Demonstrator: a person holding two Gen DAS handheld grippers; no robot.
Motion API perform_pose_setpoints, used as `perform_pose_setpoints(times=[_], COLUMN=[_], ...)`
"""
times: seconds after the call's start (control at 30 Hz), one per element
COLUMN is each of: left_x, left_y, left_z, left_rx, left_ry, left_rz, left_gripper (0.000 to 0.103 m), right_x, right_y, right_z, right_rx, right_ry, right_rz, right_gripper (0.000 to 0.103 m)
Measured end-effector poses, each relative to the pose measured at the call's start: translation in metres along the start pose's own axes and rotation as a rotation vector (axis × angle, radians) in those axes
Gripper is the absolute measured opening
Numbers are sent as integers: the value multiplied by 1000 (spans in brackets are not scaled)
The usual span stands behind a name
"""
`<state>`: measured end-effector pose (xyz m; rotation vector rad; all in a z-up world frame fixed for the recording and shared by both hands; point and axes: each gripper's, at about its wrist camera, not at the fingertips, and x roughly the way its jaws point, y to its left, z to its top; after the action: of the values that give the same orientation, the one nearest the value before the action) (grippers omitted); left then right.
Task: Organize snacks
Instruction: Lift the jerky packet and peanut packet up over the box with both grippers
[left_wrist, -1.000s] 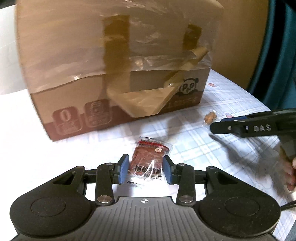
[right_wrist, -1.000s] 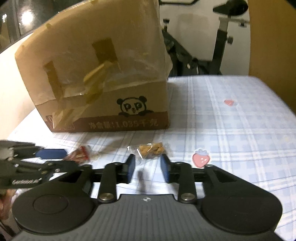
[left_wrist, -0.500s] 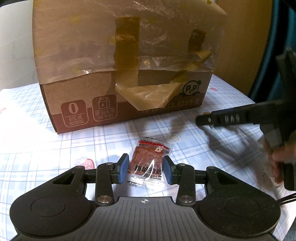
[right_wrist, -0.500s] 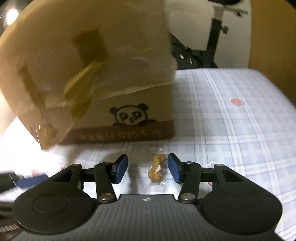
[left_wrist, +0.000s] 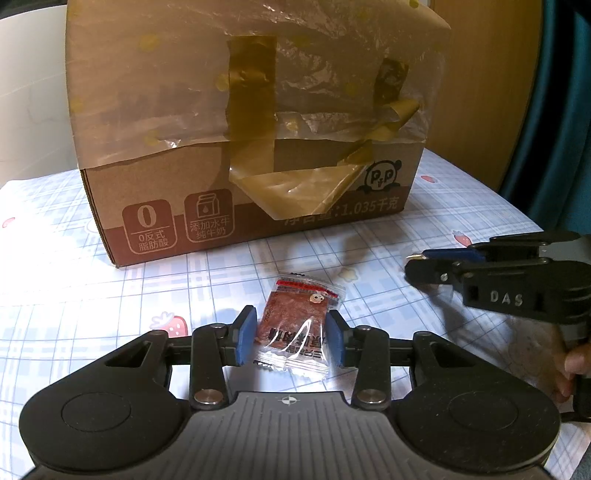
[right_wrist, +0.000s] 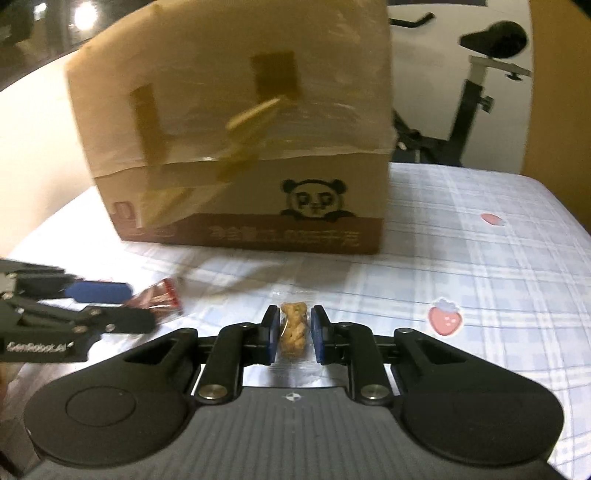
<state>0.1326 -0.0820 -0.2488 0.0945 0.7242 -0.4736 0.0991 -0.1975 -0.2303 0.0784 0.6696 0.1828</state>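
The left gripper (left_wrist: 291, 339) holds a red snack packet (left_wrist: 295, 328) between its jaws, low over the checked desk (left_wrist: 110, 295) in front of the taped cardboard box (left_wrist: 251, 147). The right gripper (right_wrist: 293, 334) (a hand shows at its grip) has narrow jaws closing around a small clear packet of brown biscuits (right_wrist: 293, 328), the pads just beside it, near the box's panda corner.
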Motion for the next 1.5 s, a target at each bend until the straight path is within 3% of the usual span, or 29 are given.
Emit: perform_pose_setpoints(times=[0.2,0.37,0.7,0.97,1.27,1.5], left_x=[0,1,-14,-34,-85,-145], left_y=[-1,-4,3,4,15,26], left_z=[0,-1,-4,5,34,97], left_rx=[17,35,-34,-27,-33,23], left_ry=[-1,-3,-3,-56,-184,-376], left_rz=[1,11,1,15,25,-10], left_gripper=[44,45,41,41,41,41], right_x=[3,5,3,2,-16,-65], right_y=[14,10,7,7,12,17], right_z=[-1,-1,-1,-2,5,62], right_rx=[-73,-60,-50,-53,-81,-102], right_ry=[7,3,-3,-4,-53,-226], right_rz=[19,29,40,46,39,111], right_gripper=[20,20,20,20,20,20])
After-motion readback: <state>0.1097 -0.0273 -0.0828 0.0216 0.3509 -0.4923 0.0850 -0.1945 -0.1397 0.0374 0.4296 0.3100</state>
